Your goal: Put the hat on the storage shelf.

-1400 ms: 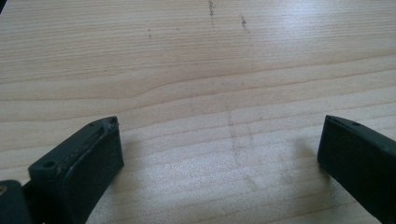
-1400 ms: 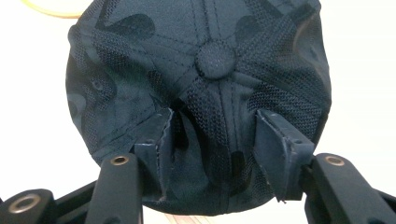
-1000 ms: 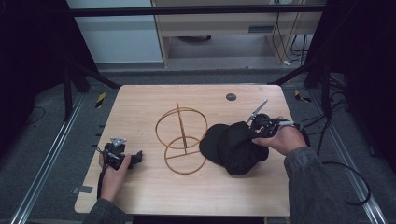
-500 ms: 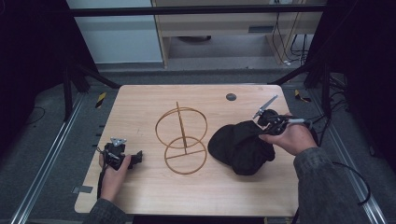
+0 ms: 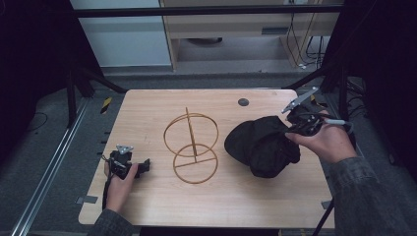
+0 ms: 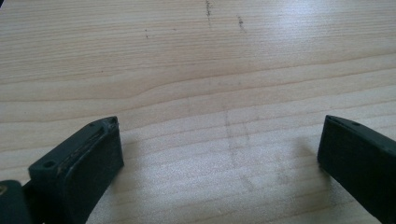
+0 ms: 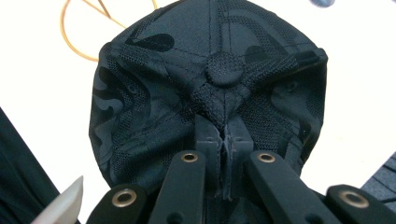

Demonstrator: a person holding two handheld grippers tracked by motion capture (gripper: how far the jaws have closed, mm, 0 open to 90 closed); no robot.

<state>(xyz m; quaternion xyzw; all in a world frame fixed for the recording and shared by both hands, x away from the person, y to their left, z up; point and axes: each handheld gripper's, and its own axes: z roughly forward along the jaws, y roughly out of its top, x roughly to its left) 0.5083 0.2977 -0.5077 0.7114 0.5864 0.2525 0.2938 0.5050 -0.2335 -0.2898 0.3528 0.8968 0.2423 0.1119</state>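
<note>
**Black cap pinched at its crown, lifted over the right side of the table**

The black cap (image 5: 261, 145) hangs over the right half of the wooden table (image 5: 147, 105), its lower edge close to or on the tabletop; which, the high view does not settle. In the right gripper view the cap (image 7: 205, 88) shows its top: dark patterned panels, mesh sections and a round fabric button at the centre where the seams meet. The right gripper (image 7: 226, 135) has its two black jaws pressed together on a fold of fabric just below that button, so the cloth bunches up between them. In the high view the right gripper (image 5: 290, 129) sits at the cap's upper right edge, held by a hand in a grey sleeve that comes in from the lower right.

Just left of the cap stands a wire stand (image 5: 192, 147) made of thin golden-brown hoops, one flat ring on the table and an upright ring above it on a central post. The cap and the stand are near each other but apart.

Farther left, near the table's front left corner, the left gripper (image 5: 147, 164) rests low over the wood in the person's other hand. In the left gripper view its jaws stand wide apart with bare table grain between them.

A small dark round disc (image 5: 243, 102) lies near the table's far edge.
</note>
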